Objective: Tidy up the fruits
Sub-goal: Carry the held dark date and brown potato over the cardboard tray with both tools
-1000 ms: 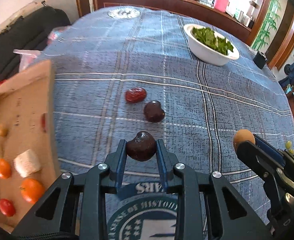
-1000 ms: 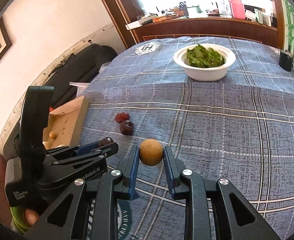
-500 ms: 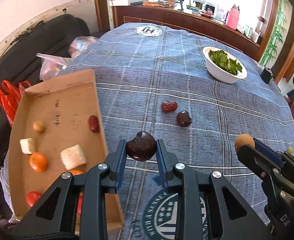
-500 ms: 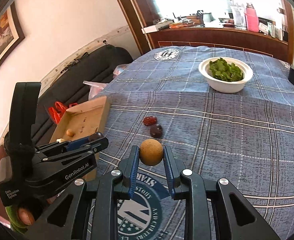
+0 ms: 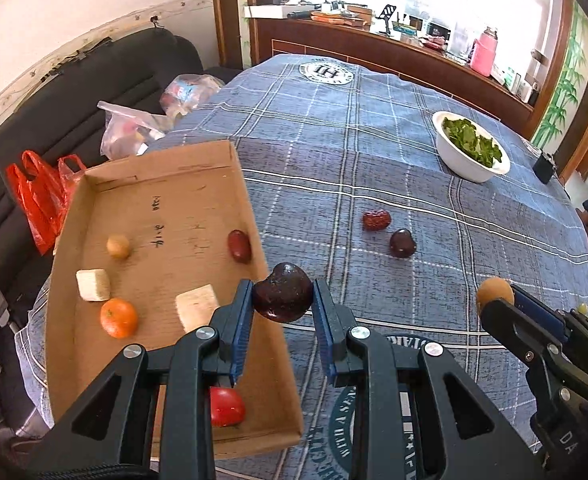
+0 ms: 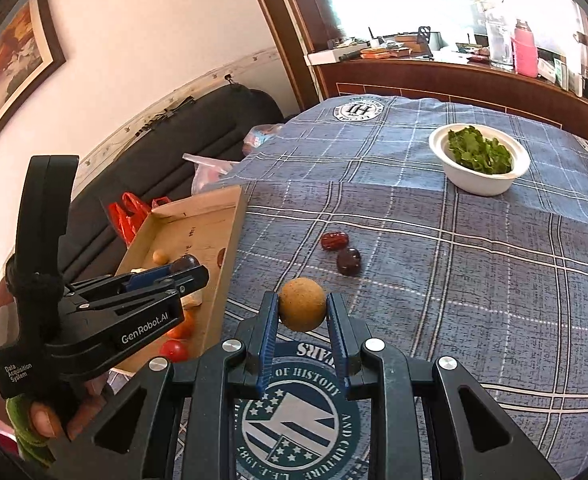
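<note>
Red tomato half hidden behind left claw gripping dark fruit.

"GenRobot.AI" on left tongs, "HISTORY" on tablecloth

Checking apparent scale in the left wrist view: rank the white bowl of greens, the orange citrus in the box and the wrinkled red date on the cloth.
Largest to smallest:
1. white bowl of greens
2. orange citrus
3. wrinkled red date

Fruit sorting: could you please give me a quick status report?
Left claw shut on dark plum, at box edge. Right claw shut on tan fruit. Date and cherry on cloth. Path clear.
</note>
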A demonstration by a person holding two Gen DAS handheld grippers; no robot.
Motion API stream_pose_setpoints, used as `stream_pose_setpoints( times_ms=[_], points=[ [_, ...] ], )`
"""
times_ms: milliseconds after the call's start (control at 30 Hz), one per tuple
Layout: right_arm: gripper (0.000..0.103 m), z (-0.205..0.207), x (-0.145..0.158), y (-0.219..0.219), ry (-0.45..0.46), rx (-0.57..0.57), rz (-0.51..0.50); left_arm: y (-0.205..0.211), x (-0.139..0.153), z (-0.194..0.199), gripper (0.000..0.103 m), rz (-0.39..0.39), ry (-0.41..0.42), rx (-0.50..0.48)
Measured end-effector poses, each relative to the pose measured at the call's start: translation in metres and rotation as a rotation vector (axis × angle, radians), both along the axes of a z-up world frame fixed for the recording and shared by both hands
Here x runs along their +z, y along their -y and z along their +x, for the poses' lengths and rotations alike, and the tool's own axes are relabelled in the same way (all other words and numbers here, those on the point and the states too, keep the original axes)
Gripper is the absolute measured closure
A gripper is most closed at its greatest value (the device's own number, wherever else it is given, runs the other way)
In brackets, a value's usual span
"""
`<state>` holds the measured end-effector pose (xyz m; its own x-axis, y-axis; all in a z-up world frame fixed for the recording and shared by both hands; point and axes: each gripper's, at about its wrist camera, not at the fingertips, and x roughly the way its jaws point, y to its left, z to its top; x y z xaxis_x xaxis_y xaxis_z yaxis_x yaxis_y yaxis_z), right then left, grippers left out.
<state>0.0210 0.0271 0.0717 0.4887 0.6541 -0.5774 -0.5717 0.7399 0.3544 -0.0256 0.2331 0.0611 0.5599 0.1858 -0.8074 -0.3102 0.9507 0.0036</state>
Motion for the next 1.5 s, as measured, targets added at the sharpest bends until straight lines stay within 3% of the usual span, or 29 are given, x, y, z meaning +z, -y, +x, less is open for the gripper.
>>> stream_pose_setpoints(
  times_ms=[1000, 1500],
  points=[
    [0.078, -0.011, 0.007, -0.043, 0.020, 0.080, -0.013, -0.036, 0.002, -0.011, 0.077, -0.003, 0.002, 0.058],
    [0.079, -0.001, 0.014, -0.102, 0.012, 0.163, 0.003, -0.107, 0.004, -0.024, 0.076, 0.022, 0.002, 0.191]
  ],
)
